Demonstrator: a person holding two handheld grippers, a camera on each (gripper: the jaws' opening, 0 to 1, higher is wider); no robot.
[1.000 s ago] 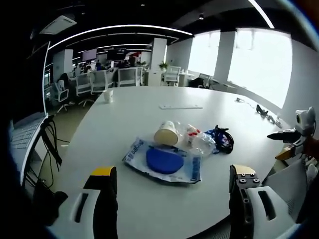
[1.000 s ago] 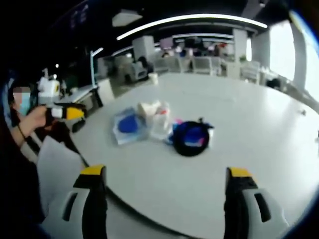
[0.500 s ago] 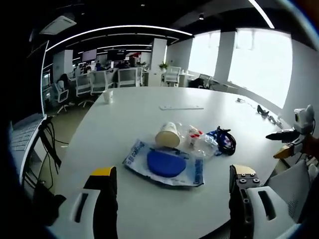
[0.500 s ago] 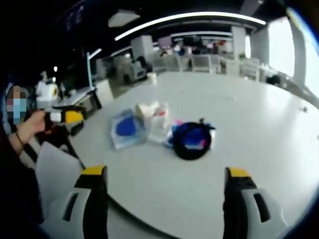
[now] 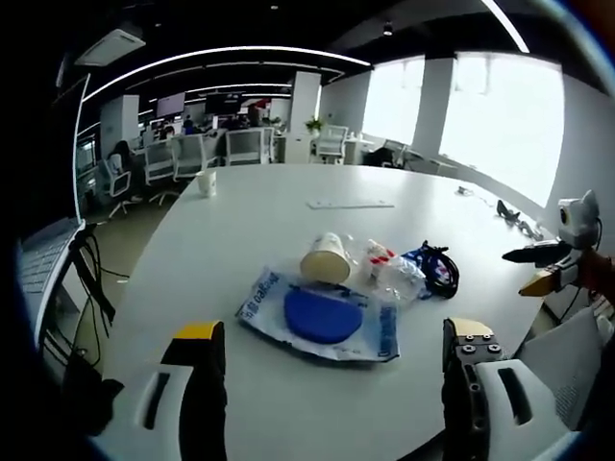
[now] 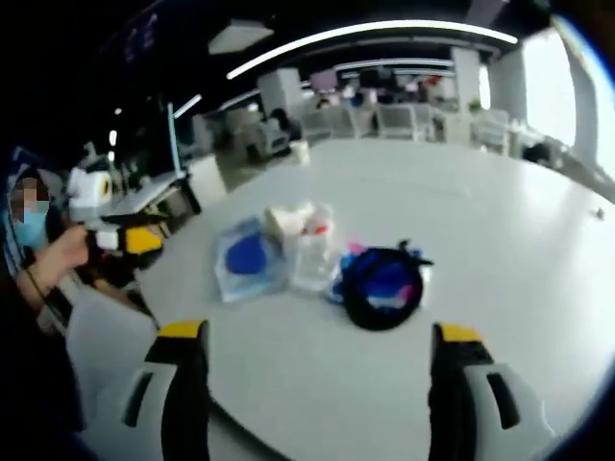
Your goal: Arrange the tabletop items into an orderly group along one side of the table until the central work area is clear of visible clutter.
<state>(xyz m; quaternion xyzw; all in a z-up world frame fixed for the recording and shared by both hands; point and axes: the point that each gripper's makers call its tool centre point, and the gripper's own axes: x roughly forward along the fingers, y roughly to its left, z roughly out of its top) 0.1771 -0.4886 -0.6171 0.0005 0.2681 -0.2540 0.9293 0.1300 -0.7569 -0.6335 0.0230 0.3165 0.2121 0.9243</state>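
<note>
A small pile lies mid-table on the big white table [image 5: 240,221]: a clear bag with a blue disc [image 5: 319,316], a tipped paper cup [image 5: 324,257], a crumpled plastic bottle [image 5: 389,272] and a black-and-blue bundle of cord [image 5: 434,269]. My left gripper [image 5: 332,360] stands open short of the bag, nothing between its jaws. In the right gripper view the same pile shows: the bag [image 6: 248,259], cup [image 6: 284,219], bottle [image 6: 312,252] and dark bundle [image 6: 382,286]. My right gripper [image 6: 317,370] is open, short of the bundle. The right gripper [image 5: 548,267] shows at the right edge of the left gripper view; the left gripper [image 6: 120,238] shows at the left of the right gripper view.
A white cup [image 5: 208,182] and a flat strip [image 5: 350,205] lie farther across the table. Cables [image 5: 507,213] sit near the right edge. Office chairs [image 5: 245,147] and desks stand beyond. A person's hand [image 6: 58,252] holds the left gripper.
Both views have shifted slightly with the hands. In the right gripper view the pile sits a little nearer and lower. Nothing on the table has moved; both grippers stay open.
</note>
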